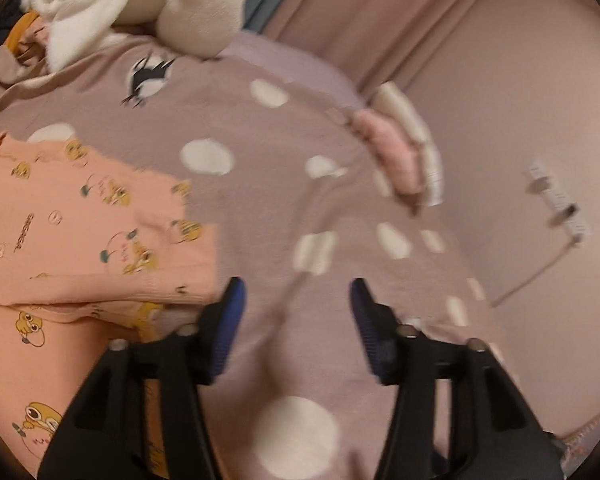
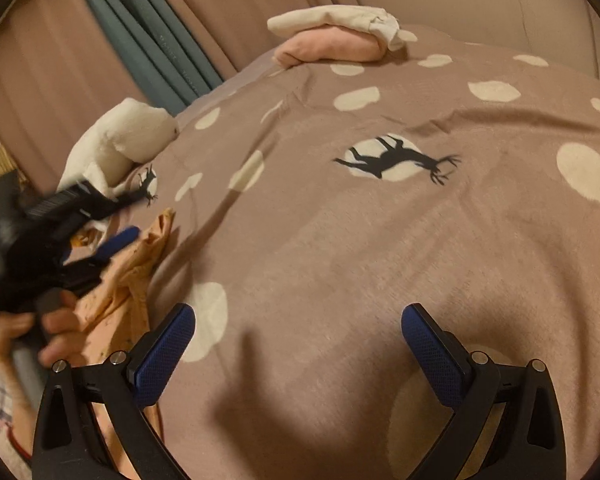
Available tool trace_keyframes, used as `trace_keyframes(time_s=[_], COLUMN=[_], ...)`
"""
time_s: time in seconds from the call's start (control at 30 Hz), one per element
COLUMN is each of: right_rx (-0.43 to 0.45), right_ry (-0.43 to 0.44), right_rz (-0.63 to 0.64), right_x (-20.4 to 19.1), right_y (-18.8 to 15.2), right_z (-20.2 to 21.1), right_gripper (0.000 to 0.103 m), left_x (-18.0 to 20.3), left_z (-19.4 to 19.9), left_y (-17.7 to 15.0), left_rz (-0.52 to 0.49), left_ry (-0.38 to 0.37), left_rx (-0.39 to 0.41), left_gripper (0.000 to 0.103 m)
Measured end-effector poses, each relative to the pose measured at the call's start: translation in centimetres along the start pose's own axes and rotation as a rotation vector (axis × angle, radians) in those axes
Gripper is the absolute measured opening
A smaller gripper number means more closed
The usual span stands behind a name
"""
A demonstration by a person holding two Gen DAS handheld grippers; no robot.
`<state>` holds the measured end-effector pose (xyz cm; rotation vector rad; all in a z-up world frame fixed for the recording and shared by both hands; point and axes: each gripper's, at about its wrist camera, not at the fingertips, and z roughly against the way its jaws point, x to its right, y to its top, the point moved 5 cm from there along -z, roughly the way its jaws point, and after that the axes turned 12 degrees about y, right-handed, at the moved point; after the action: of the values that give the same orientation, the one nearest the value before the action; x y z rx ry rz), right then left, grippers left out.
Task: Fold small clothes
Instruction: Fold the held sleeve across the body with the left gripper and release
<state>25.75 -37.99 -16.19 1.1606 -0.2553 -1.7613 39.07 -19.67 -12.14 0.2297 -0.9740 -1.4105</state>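
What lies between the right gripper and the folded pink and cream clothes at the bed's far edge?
Right wrist view: only bare spotted mauve bedspread with a deer print between right gripper and folded clothes.

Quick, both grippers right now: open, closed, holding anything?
Left gripper: open, nothing between its fingers, peach garment just beside it.
Right gripper: open, empty, over the spotted bedcover.

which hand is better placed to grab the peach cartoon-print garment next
Probably left. The left tool is open with one finger at the edge of the peach cartoon-print garment. The right tool is open too, but over bare spotted bedcover, with the garment off to its side.
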Motion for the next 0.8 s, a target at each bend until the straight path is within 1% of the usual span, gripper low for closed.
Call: trace_keyframes(time_s=[0.03, 0.07, 0.1, 0.13, 0.17, 0.2, 0.23, 0.3, 0.37, 0.43, 0.5, 0.53, 0.6, 0.7, 0.73, 0.77, 0.8], right_rx=[-0.002, -0.004, -0.008, -0.014, -0.021, -0.029, -0.032, -0.035, -0.033, -0.006, 0.014, 0.002, -0.025, -0.037, -0.034, -0.034, -0.044], right_ry=[-0.004, -0.008, -0.01, -0.007, -0.004, -0.004, -0.005, 0.009, 0.011, -0.004, 0.022, 0.052, 0.097, 0.075, 0.065, 0.073, 0.106], right_rz=[0.008, 0.018, 0.03, 0.043, 0.05, 0.057, 0.06, 0.06, 0.06, 0.05, 0.024, 0.032, 0.083, 0.146, 0.153, 0.149, 0.138], right_x=[0.0, -0.1, -0.3, -0.4, -0.5, -0.6, -0.6, -0.9, -1.2, -1.7, -2.5, -3.2, -5.2, -7.5, -8.1, -8.5, -8.7], right_y=[-0.1, -0.1, -0.2, -0.3, -0.3, -0.4, -0.5, -0.6, -0.6, -0.6, -0.7, -0.9, -1.3, -2.1, -2.6, -3.1, -3.7], right_z=[0.0, 0.1, 0.1, 0.0, 0.0, 0.0, 0.1, 0.6, 1.0, 1.9, 2.8, 3.1, 4.2, 5.5, 6.0, 6.3, 6.5], right_gripper=[0.103, 0.103, 0.103, 0.103, 0.103, 0.103, 0.103, 0.103, 0.103, 0.103, 0.103, 0.103, 0.103, 0.103, 0.103, 0.103, 0.103], left_x=[0.2, 0.3, 0.3, 0.2, -0.3, -0.7, -1.3, -2.7, -4.3, -6.0, -7.2, -8.0, -10.3, -13.9, -15.0, -16.5, -17.1], left_z=[0.6, 1.3, 1.8, 2.4, 3.2, 4.1, 4.9, 6.4, 8.5, 11.1, 14.4, 15.9, 19.0, 22.8, 23.9, 25.2, 25.7], left_y=[0.3, 0.3, 0.3, 0.4, 0.5, 0.0, -0.1, -0.8, -2.1, -3.9, -5.9, -6.9, -8.7, -11.5, -12.4, -13.5, -14.0], left_rz=[-0.009, -0.029, -0.042, -0.051, -0.054, -0.053, -0.05, -0.043, -0.033, -0.043, -0.082, -0.09, -0.072, -0.041, -0.014, 0.017, 0.022], left_ry=[0.003, 0.029, 0.049, 0.073, 0.112, 0.135, 0.162, 0.215, 0.253, 0.296, 0.293, 0.319, 0.418, 0.548, 0.572, 0.578, 0.572], left_rx=[0.014, 0.033, 0.045, 0.057, 0.077, 0.09, 0.104, 0.115, 0.095, 0.082, 0.111, 0.113, 0.108, 0.092, 0.106, 0.127, 0.125], left_gripper=[0.064, 0.066, 0.073, 0.083, 0.089, 0.099, 0.102, 0.102, 0.102, 0.102, 0.103, 0.103, 0.103, 0.102, 0.103, 0.103, 0.103])
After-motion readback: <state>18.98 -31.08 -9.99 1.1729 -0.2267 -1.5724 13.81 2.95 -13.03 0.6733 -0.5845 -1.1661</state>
